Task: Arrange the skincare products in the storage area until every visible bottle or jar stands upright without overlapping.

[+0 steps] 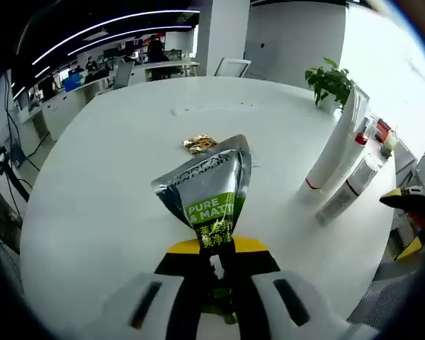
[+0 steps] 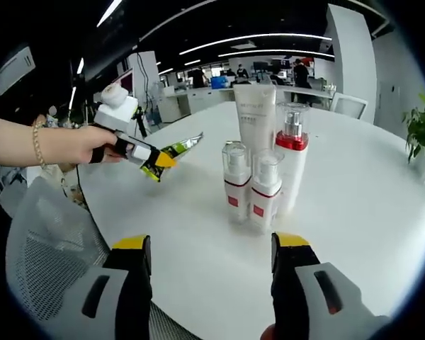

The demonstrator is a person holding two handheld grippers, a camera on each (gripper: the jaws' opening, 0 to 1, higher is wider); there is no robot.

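While clamped by its crimped end in the left gripper point(image 1: 216, 273), the silver-green tube point(image 1: 209, 191) was held above the white table point(image 1: 113, 177), clear of its surface. Seen from the right gripper view, that tube point(image 2: 177, 150) hung well left of the upright cluster: white tube point(image 2: 255, 117), red-collared pump bottle point(image 2: 292, 152), two small spray bottles point(image 2: 251, 185). Right gripper point(image 2: 211, 273) hovered near the cluster, jaws spread, gripping nothing. Beyond the silver-green tube, a small gold wrapper point(image 1: 199, 144) lay on the table.
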